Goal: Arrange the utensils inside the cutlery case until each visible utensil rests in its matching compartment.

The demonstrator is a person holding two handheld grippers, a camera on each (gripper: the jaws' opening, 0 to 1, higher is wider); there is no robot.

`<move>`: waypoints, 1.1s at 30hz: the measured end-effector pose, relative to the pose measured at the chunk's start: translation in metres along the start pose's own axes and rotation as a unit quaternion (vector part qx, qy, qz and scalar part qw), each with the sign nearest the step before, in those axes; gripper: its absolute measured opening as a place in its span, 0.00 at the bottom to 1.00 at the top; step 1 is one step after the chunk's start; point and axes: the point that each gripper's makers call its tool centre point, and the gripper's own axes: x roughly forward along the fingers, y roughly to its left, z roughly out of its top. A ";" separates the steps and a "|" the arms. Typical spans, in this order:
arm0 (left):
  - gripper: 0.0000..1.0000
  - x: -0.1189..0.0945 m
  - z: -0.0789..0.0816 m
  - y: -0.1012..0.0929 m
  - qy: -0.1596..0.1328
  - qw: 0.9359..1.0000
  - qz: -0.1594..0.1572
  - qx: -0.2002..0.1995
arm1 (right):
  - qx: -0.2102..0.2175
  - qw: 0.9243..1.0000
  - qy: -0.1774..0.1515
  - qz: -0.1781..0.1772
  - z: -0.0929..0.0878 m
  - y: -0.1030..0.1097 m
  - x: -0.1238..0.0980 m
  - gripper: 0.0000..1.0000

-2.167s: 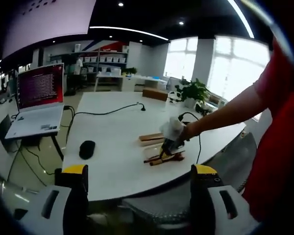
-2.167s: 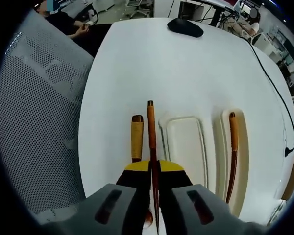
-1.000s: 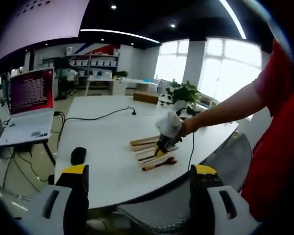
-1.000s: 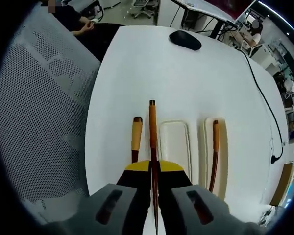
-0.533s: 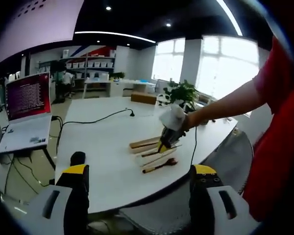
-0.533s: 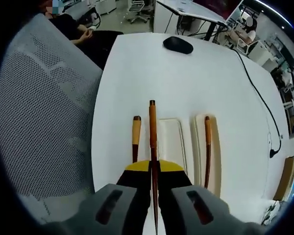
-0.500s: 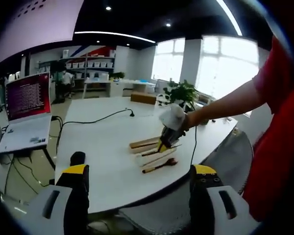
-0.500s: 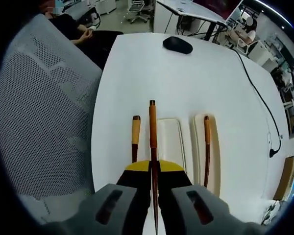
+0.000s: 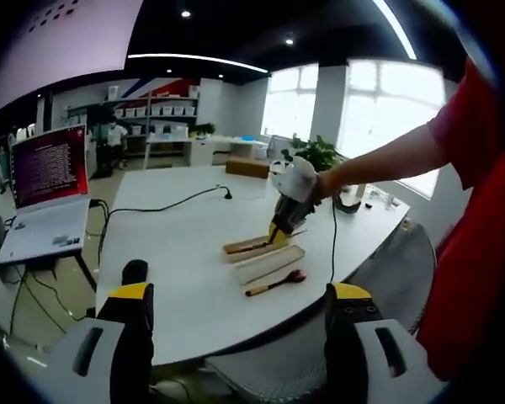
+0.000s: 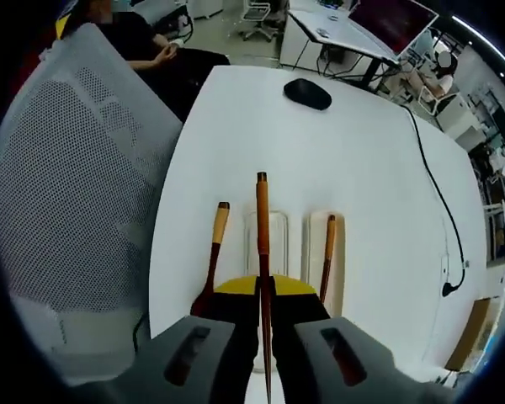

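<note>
My right gripper [image 10: 264, 288] is shut on a thin wooden-handled utensil [image 10: 261, 220] that points forward, held high above the table. Below it lies the pale cutlery case [image 10: 273, 225] with two long compartments. One compartment holds another wooden-handled utensil [image 10: 327, 248]. A wooden spoon [image 10: 211, 255] lies on the table just left of the case. In the left gripper view the right gripper [image 9: 279, 231] hangs over the case [image 9: 265, 259], and the spoon [image 9: 274, 282] lies in front of it. My left gripper [image 9: 240, 291] is open, back from the table's near edge.
A black mouse [image 10: 308, 93] lies far up the white table [image 10: 362, 151], and a black cable [image 10: 438, 198] runs along its right side. A grey mesh chair [image 10: 76, 177] stands left of the table. A laptop [image 9: 44, 198] sits on a stand at the left.
My right gripper has risen with the utensil, so the case and spoon look smaller beneath it. Seen from the left gripper, it moved up and over the case. The left gripper stayed still.
</note>
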 end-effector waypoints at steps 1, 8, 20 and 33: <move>0.85 0.000 -0.001 0.000 0.001 1.000 0.001 0.002 | 0.005 1.000 -0.002 -0.005 0.000 -0.005 -0.002 0.01; 0.84 -0.002 -0.006 0.005 -0.010 0.999 -0.005 -0.050 | 0.008 1.000 -0.005 -0.018 0.005 -0.019 -0.015 0.01; 0.86 -0.001 -0.004 0.010 -0.018 0.999 0.000 -0.050 | 0.026 0.999 -0.014 -0.014 0.001 -0.029 -0.023 0.01; 0.86 0.008 -0.002 0.002 -0.006 0.999 -0.008 -0.042 | 0.019 1.000 -0.017 -0.017 0.008 -0.053 -0.034 0.01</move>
